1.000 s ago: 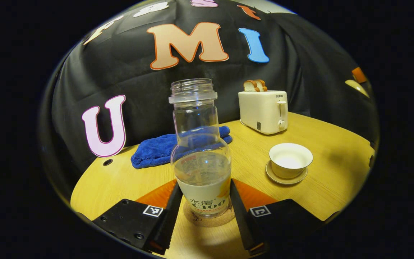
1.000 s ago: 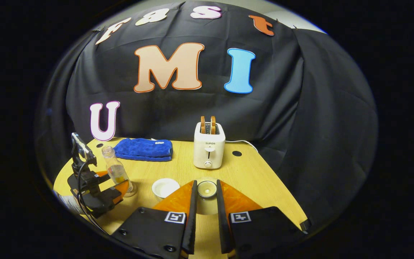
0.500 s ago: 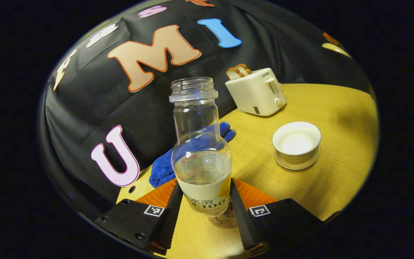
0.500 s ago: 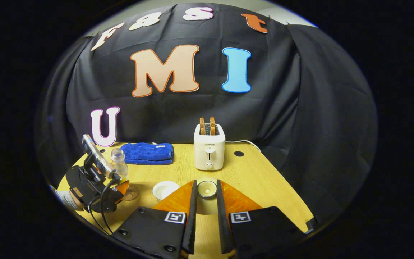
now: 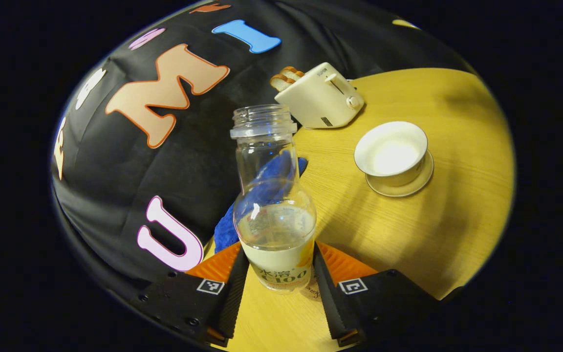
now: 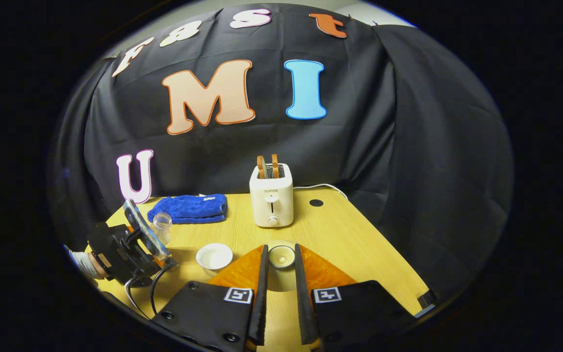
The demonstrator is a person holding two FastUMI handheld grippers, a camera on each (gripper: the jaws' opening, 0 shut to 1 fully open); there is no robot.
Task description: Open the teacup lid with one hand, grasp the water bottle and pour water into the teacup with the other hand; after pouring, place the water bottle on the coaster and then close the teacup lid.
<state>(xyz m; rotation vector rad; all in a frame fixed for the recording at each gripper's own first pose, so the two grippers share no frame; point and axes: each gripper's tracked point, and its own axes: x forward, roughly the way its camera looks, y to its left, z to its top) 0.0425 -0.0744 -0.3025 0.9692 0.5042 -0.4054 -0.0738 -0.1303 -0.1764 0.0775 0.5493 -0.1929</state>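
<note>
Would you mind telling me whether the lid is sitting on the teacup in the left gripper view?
No: the teacup on its saucer is uncovered, with its pale inside open to view.

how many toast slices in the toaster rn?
2. Both toast slices stand side by side in the slots of the white toaster at the back of the table, one left, one right. None seen elsewhere; the toaster body could hide more.

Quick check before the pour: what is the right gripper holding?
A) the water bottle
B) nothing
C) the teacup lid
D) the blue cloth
C: in the right gripper view the right gripper has both fingers pressed on the small round teacup lid, while the teacup sits uncovered.
</note>
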